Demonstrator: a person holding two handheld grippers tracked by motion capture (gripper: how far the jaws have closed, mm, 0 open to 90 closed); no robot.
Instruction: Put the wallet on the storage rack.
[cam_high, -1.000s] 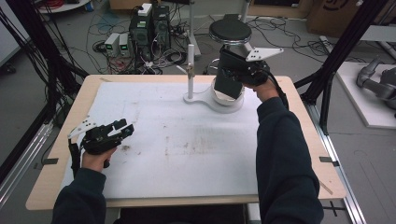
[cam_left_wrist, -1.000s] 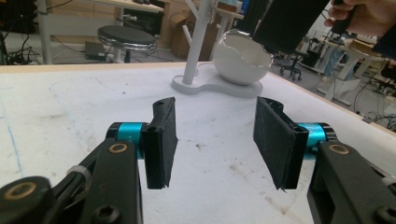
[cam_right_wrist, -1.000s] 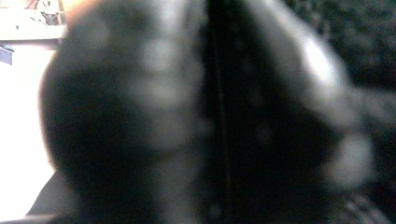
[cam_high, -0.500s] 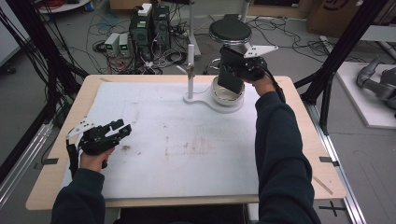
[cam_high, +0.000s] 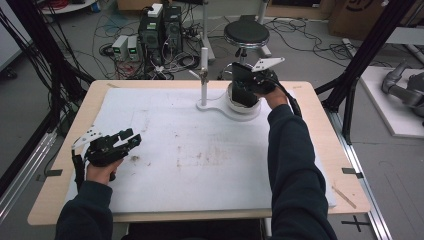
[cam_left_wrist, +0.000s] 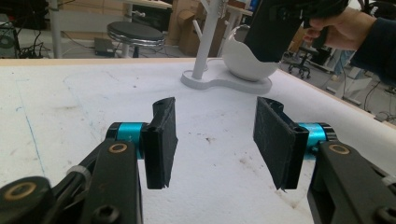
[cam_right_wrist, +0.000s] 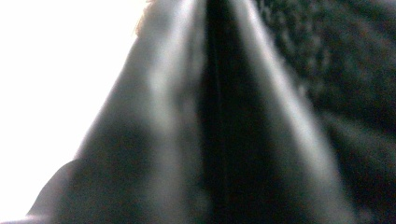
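**High view.** White mat (cam_high: 200, 170) on the table. White stand (cam_high: 217, 107) at 12 o'clock of the mat, with a post (cam_high: 203, 75) and a bowl (cam_high: 252, 108) just to the right of it. Right gripper (cam_high: 254, 82) points down over the bowl, clamped on a black block (cam_high: 243, 86). The block's lower end sits at the bowl's mouth. Left gripper (cam_high: 131, 140) rests at 9 o'clock, holding nothing.

**Left gripper view.** Left gripper (cam_left_wrist: 215, 137): jaws apart, with bare mat between the pads. The black block (cam_left_wrist: 275, 28) hangs at 1 o'clock, its lower edge inside the bowl (cam_left_wrist: 245, 63).

**Right gripper view.** A dark blurred surface, judged to be the block (cam_right_wrist: 233, 116). The jaws cannot be made out here.

**Handling note.** The step is judged to be seating the block in the bowl. Keep the block upright and centred, lower it slowly, and release only once it is bottomed. Stay clear of the post.
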